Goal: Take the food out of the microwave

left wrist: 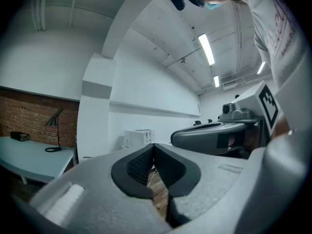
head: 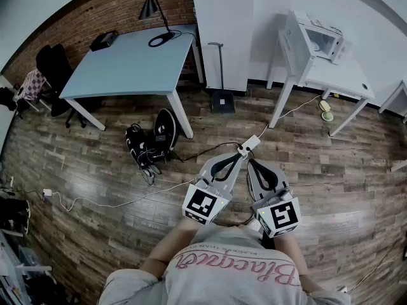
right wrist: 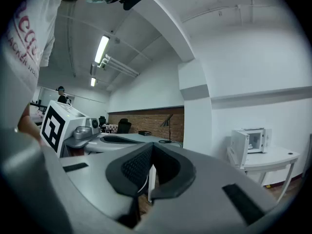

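Our left hand-held gripper (left wrist: pixel 154 146) points level, its dark padded jaws pressed together at the tips with nothing between them. Just beside it, our right hand-held gripper (right wrist: pixel 151 145) is the same: level, jaws closed on each other, empty. From the head view the two sit side by side just in front of our shirt (head: pixel 235 256) with its pink lettering, their tips close together above the wooden floor (head: pixel 95 170). Near those tips a white power strip (head: pixel 249 145) lies on the boards. Further left, a black bag (head: pixel 162 132) rests by a leg of the pale blue desk (head: pixel 121 68), which carries a black lamp (head: pixel 152 8). Well apart from both grippers, the white microwave (head: pixel 321 38) stands on the white desk (head: pixel 343 78) by the far wall, its door swung open. The food inside is too small for us to make out.
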The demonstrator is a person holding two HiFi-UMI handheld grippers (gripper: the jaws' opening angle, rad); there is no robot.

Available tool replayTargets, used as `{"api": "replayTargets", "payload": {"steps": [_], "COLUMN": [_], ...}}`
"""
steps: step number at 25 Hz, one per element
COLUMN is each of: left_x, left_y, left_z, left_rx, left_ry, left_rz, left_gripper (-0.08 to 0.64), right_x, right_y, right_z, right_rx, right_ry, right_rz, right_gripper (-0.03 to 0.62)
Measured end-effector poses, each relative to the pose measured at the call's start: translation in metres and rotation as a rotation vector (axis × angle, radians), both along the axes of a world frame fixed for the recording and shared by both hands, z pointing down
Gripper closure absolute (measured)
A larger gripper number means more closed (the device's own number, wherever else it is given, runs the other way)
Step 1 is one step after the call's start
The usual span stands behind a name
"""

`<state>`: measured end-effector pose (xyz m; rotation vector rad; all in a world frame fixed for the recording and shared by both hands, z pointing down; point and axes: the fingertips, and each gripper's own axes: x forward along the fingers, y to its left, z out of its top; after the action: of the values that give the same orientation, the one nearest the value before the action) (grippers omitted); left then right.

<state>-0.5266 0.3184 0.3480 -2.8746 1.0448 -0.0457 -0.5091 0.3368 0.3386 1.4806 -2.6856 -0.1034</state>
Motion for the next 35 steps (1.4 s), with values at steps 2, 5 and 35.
{"api": "replayTargets", "payload": {"steps": [2, 5, 35], "left_x": [-0.025, -0.057, 0.193], "left_y": [-0.001, -0.004, -0.016], "left_z": [-0.005, -0.012, -0.031], "left_rx": [0.009, 0.023, 0.041], "left_ry": [0.013, 0.03, 0.073], "left_rz": [0.016, 0.047, 0.461], "left_gripper": [0.554, 0.554, 0.554], "right_x": [-0.023, -0.048, 0.195], "right_y": [-0.004, -0.011, -0.01], "right_z": [0.0, -0.002, -0.004], "right_rx": [0.005, 0.015, 0.001], "right_ry": [0.013, 0.002, -0.029], "right_rz": [0.041, 0.119, 0.576], "right_gripper": [0.583, 0.584, 0.583]}}
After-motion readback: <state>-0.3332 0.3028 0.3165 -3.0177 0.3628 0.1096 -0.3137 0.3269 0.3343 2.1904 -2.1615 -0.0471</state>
